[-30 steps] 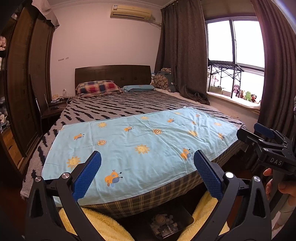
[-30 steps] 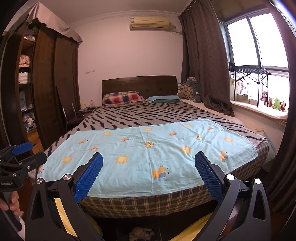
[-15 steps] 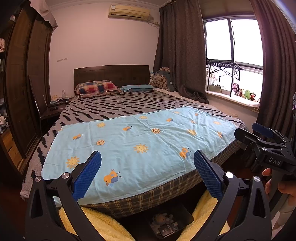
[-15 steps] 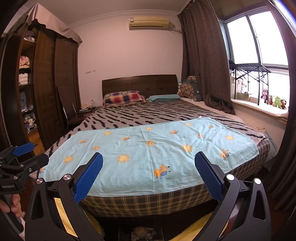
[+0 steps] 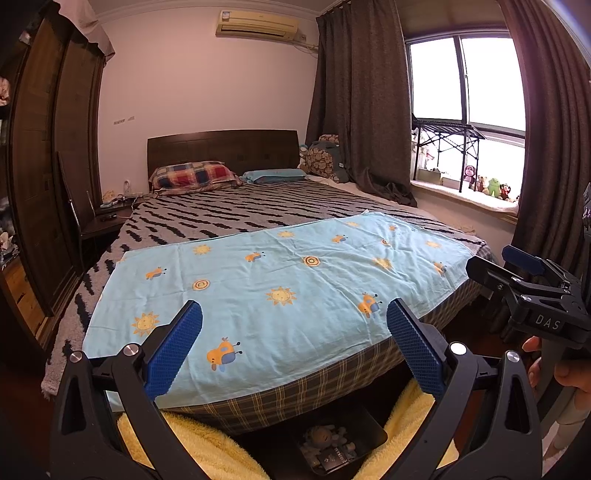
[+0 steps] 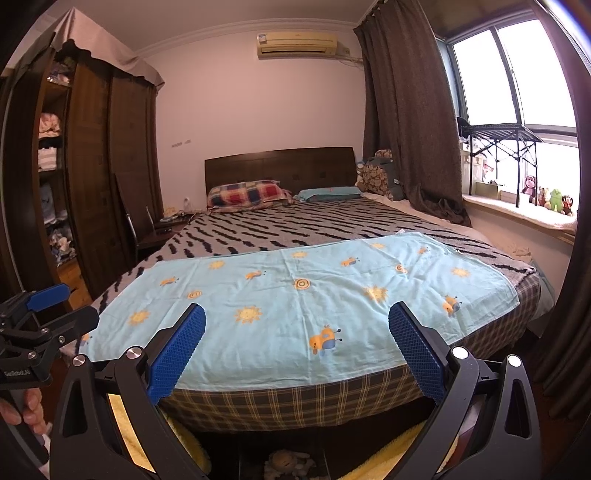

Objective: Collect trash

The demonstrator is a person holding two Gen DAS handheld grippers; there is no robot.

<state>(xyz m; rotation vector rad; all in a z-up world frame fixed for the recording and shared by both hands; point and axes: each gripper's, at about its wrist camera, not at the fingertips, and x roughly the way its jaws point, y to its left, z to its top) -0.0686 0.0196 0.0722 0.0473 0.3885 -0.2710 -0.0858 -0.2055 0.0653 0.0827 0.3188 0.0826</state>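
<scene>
Both hand-held grippers wide open, holding nothing — left (image 5: 294,345), right (image 6: 296,347) — side by side, bed (image 5: 258,229) with blue sheet (image 5: 280,280) ahead.

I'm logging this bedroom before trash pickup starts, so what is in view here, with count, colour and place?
bed: one, grey cover with black zigzags, dark wood headboard, room centre
sheet: one, light blue with suns and cartoon animals, spread flat over the bed's foot
pillows: two, one red-blue-yellow plaid, one blue, at the headboard
air conditioner: one, cream, high on the back wall
curtains: dark brown, framing the window
plush toys: several, brown and green, on the windowsill
wardrobe: one, dark wood, left wall
tray: one, dark, on the floor at the bed's foot, holding small items
left gripper: black, blue pads, jaws open, empty
right gripper: same, jaws open, empty
</scene>
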